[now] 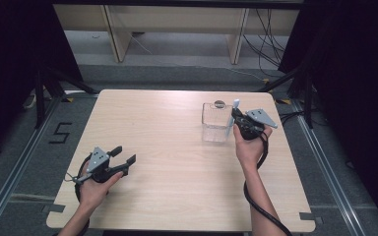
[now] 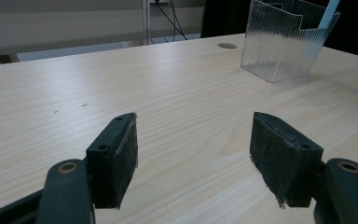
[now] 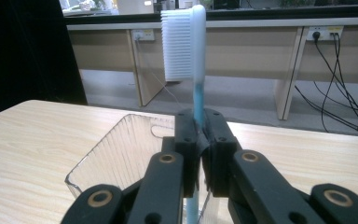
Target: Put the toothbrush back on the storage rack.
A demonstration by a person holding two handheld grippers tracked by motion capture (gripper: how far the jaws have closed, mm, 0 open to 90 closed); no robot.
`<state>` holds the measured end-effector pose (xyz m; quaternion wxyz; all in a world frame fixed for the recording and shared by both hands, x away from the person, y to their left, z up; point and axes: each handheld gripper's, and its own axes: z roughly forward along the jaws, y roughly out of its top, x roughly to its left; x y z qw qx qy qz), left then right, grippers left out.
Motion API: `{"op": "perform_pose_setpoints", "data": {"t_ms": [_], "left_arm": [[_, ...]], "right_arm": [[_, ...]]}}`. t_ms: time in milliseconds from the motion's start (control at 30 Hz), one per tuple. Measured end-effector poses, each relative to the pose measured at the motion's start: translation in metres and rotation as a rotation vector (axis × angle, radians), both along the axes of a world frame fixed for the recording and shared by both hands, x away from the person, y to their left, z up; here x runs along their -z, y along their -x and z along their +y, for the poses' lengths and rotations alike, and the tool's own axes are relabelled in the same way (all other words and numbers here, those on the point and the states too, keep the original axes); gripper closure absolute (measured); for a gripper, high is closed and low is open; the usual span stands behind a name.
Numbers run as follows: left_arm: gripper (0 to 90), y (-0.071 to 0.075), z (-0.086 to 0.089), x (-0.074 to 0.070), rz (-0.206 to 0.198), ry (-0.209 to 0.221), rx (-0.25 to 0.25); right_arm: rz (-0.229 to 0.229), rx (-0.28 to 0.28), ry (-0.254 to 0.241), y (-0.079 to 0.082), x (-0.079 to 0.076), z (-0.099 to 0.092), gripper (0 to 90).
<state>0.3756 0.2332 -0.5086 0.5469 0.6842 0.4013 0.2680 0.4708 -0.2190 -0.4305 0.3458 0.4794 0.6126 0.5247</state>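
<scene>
My right gripper is clenched on the blue toothbrush, bristles up, its handle running down by the rim of the clear ribbed container, which stands at about one o'clock on the table. I judge the brush picked up and brought to the container, but still to be lowered in and let go. My left gripper rests at about eight o'clock, jaws spread wide, holding nothing.
</scene>
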Motion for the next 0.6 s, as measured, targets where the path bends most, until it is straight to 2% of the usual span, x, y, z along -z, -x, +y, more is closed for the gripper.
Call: {"op": "perform_pose_setpoints", "data": {"t_ms": [33, 100, 133, 167, 267, 433, 467, 500, 600], "left_arm": [[31.6, 0.0, 0.0, 0.0, 0.0, -0.001, 0.0], [31.6, 0.0, 0.0, 0.0, -0.001, 0.0, 0.0], [31.6, 0.0, 0.0, 0.0, -0.001, 0.0, -0.001], [31.6, 0.0, 0.0, 0.0, 0.0, 0.001, -0.001], [31.6, 0.0, 0.0, 0.0, -0.001, 0.0, 0.0], [31.6, 0.0, 0.0, 0.0, 0.001, 0.0, -0.001], [31.6, 0.0, 0.0, 0.0, 0.001, 0.0, -0.001], [31.6, 0.0, 0.0, 0.0, 0.0, 0.0, -0.001], [31.6, 0.0, 0.0, 0.0, 0.001, -0.001, -0.001]], "right_arm": [[0.013, 0.007, -0.007, 0.002, 0.001, 0.001, 85.7], [-0.006, -0.004, 0.005, 0.0, 0.003, 0.0, 85.7], [0.005, -0.006, 0.015, 0.0, 0.004, -0.001, 85.7], [0.01, 0.004, 0.004, 0.001, 0.005, 0.0, 85.7], [0.008, -0.003, 0.018, 0.001, 0.007, -0.001, 85.7], [0.017, 0.009, 0.005, 0.002, 0.011, 0.001, 85.6], [0.003, -0.003, 0.015, 0.001, 0.012, -0.001, 85.6], [0.018, 0.005, 0.007, 0.002, 0.012, 0.0, 85.6], [0.015, 0.005, 0.015, 0.003, 0.014, -0.001, 85.6]]}}
